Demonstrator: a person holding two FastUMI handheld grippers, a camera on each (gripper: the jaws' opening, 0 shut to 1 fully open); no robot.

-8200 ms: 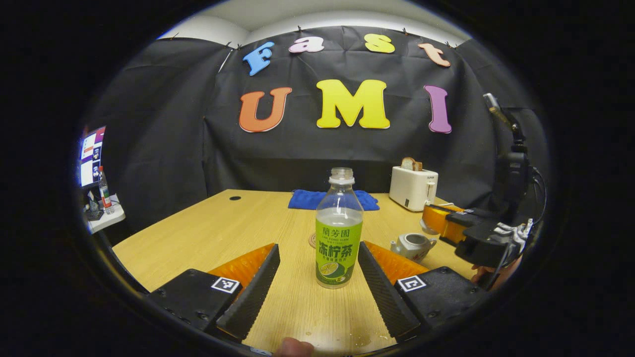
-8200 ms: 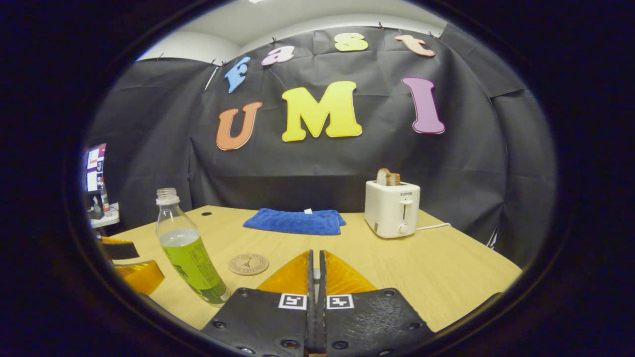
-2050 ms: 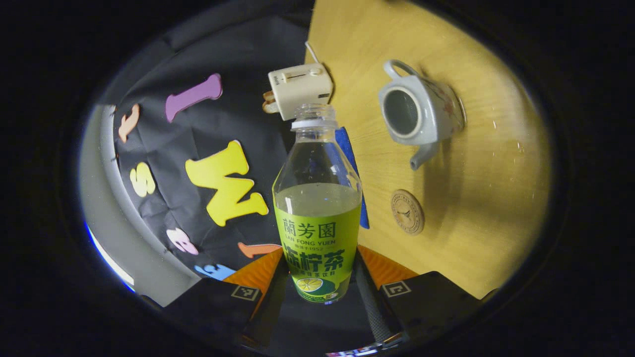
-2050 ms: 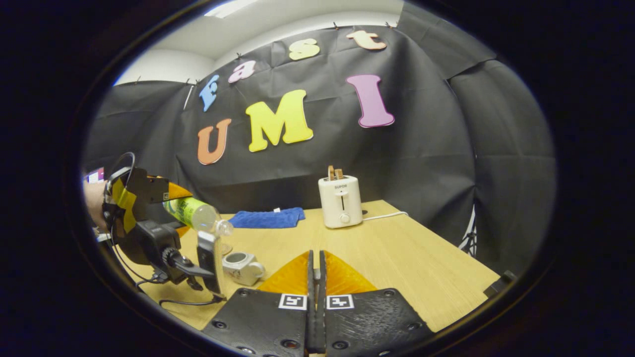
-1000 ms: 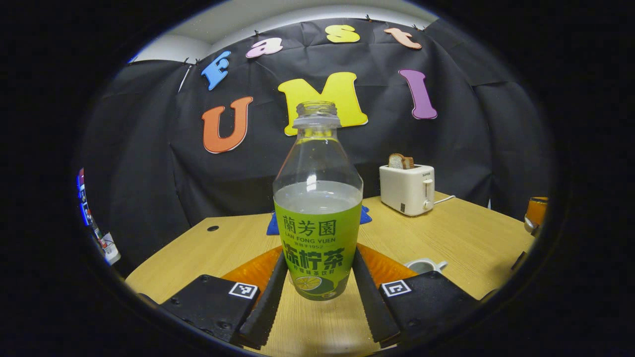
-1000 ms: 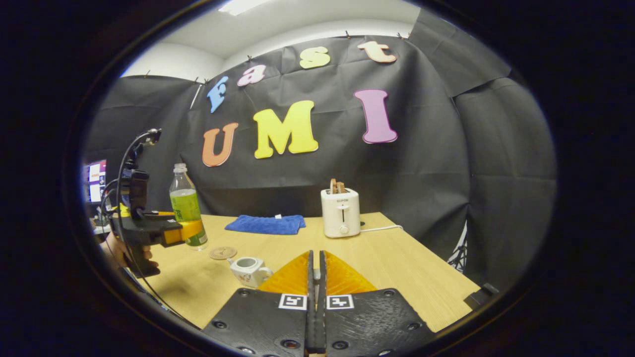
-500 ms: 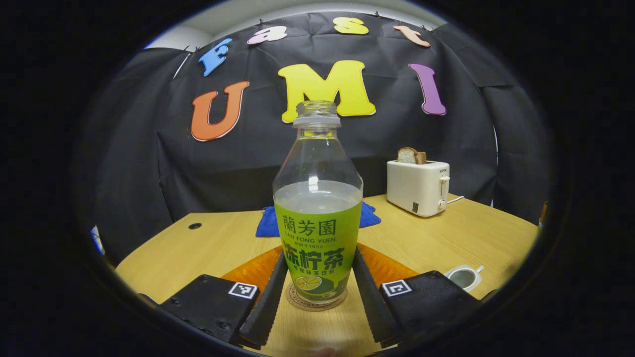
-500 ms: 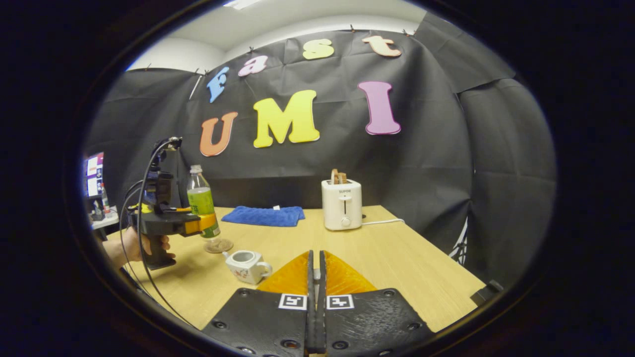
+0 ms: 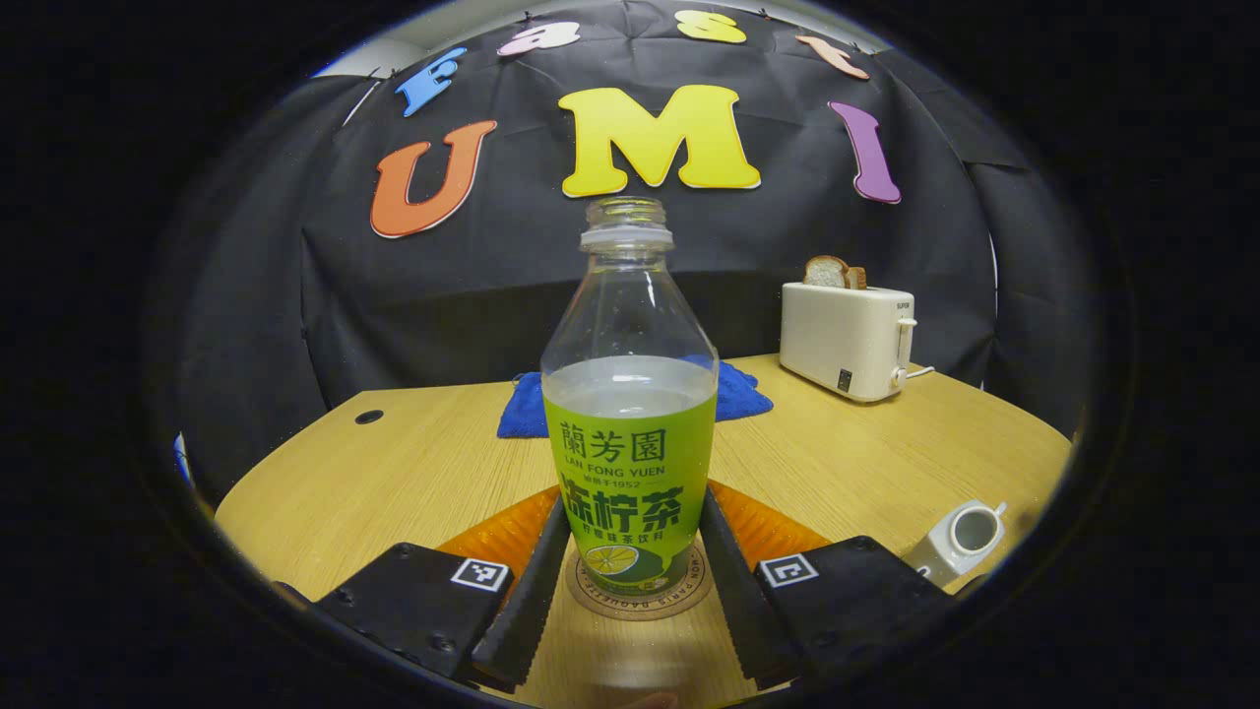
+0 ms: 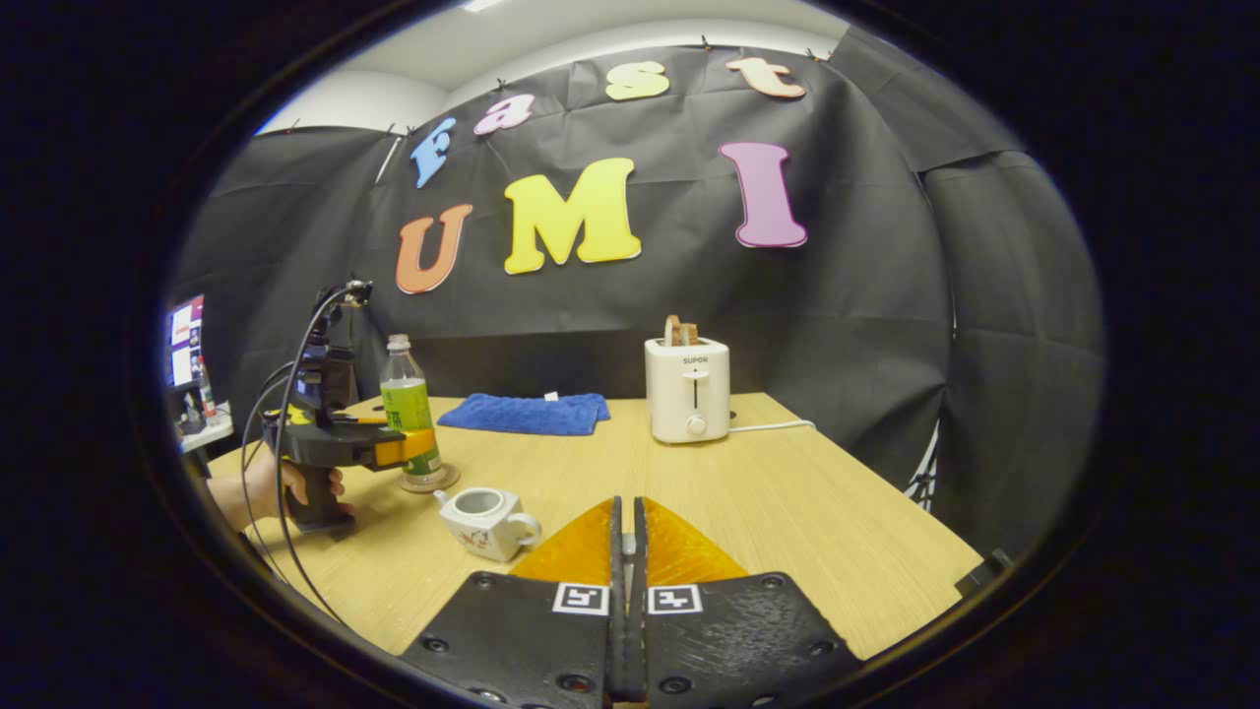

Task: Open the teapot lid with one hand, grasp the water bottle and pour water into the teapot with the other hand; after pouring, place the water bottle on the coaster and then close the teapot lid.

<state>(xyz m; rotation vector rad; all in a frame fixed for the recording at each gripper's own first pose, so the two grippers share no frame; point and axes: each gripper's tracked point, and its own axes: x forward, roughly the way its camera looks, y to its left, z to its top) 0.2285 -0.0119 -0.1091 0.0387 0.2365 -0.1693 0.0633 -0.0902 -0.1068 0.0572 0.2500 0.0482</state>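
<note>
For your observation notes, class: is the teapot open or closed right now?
Open. The teapot stands on the table with no lid on; its round mouth shows bare and dark from above.

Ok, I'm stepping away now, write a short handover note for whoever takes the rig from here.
Left claw: fingers against the water bottle, which stands upright on the coaster.
Right claw: shut; the lid cannot be seen between its fingers.
Teapot: on the table, lid off, just beyond the right claw.
Done: lid off, bottle set on the coaster.
Left: release the bottle, back the left claw away, close the teapot lid.
</note>
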